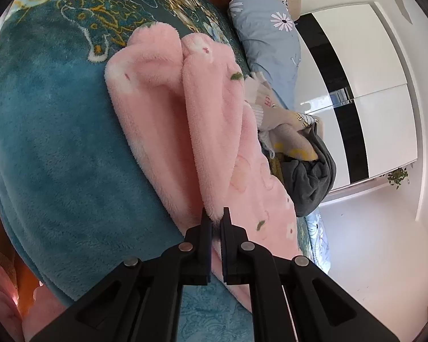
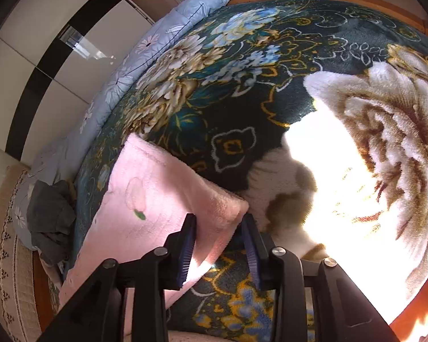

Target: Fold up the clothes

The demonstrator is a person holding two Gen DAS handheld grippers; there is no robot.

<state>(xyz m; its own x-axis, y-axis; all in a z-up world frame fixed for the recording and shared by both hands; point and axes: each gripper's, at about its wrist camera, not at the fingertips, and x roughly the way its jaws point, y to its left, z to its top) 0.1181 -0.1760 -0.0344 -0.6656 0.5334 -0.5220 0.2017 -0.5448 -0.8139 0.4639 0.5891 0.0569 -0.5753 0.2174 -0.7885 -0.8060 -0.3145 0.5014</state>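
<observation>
A fluffy pink garment [image 1: 185, 108] with small flower prints lies folded lengthwise on the teal floral blanket [image 1: 57, 142]. In the left wrist view my left gripper [image 1: 215, 217] is shut on the near edge of its upper fold. In the right wrist view a corner of the same pink garment [image 2: 145, 208] lies flat on the blanket [image 2: 242, 85]. My right gripper [image 2: 219, 223] stands open around that corner, with its pads apart from the cloth.
A dark grey garment [image 1: 308, 182] and a beige one [image 1: 285, 131] are heaped beside a light blue flowered quilt [image 1: 265, 37] along the bed's edge. A white and black wardrobe [image 1: 356, 57] stands beyond. A bright patch of sunlight [image 2: 328, 185] falls on the blanket.
</observation>
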